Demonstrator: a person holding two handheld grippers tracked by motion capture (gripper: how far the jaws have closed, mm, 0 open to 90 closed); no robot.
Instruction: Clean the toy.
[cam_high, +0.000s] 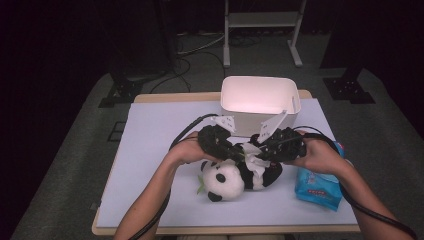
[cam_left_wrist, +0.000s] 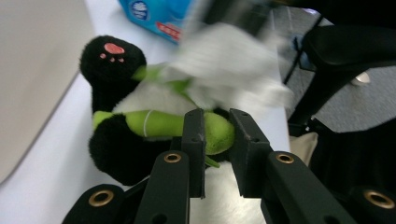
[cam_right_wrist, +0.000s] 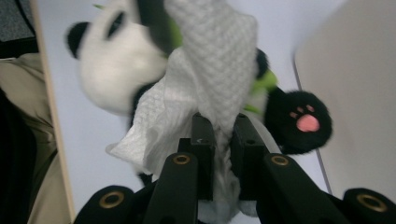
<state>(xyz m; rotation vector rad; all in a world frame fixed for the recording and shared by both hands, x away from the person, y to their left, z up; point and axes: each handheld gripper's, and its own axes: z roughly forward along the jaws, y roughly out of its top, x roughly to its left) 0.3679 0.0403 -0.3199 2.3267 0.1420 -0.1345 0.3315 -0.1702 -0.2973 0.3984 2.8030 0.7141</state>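
Nearest me, the panda toy (cam_high: 231, 177) lies on the white mat (cam_high: 150, 150), close to the table's front edge. My left gripper (cam_high: 240, 155) has its jaws clamped on the green bamboo piece (cam_left_wrist: 212, 133) at the panda's front. My right gripper (cam_high: 252, 152) pinches a white tissue (cam_right_wrist: 205, 74), jaws nearly closed, draped over the toy. The tissue looks blurred, so I think it's mid-wipe. If I pull hard, it may tear, or drag the panda toward the blue tissue pack (cam_high: 320, 187). Beyond sits the white bin (cam_high: 260, 102).
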